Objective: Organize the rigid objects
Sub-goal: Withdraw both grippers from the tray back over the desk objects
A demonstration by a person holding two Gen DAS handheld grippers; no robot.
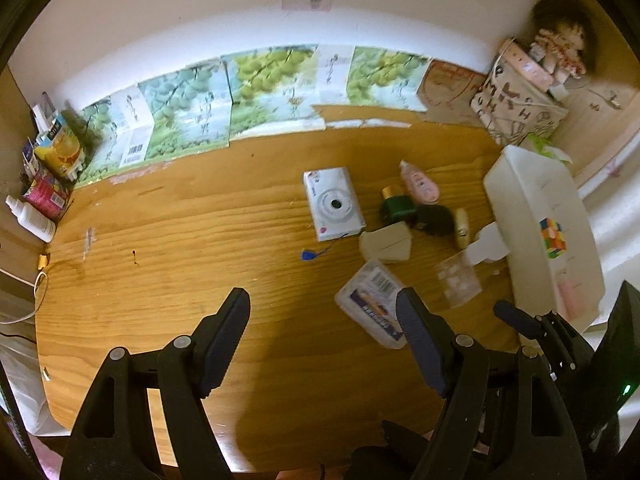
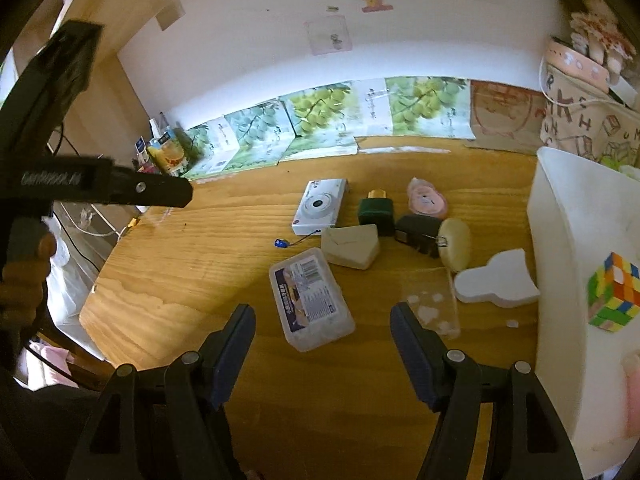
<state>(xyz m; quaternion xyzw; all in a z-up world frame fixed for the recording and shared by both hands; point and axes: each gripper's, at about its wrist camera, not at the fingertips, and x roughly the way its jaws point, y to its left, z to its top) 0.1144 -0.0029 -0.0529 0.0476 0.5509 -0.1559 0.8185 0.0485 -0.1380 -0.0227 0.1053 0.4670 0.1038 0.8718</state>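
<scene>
A white tray (image 2: 560, 216) at the table's right holds a colourful cube (image 2: 612, 298). Left of it lie a white camera (image 2: 320, 208), a green bottle (image 2: 376, 210), a pink item (image 2: 426, 200), a beige block (image 2: 352, 246), a dark object (image 2: 418, 232), a cream oval (image 2: 454, 244), a white foam shape (image 2: 498, 280), a clear square case (image 2: 432, 300) and a clear labelled box (image 2: 310, 298). My right gripper (image 2: 322, 320) is open, just short of the labelled box. My left gripper (image 1: 322, 310) is open over bare wood, the labelled box (image 1: 374, 300) beside its right finger.
Fruit-printed cartons (image 1: 264, 88) line the wall at the back. Small boxes and a white bottle (image 1: 34, 220) crowd the far left corner. A patterned bag (image 1: 516, 108) with a doll stands at the back right. A white cable (image 1: 24, 304) hangs off the left edge.
</scene>
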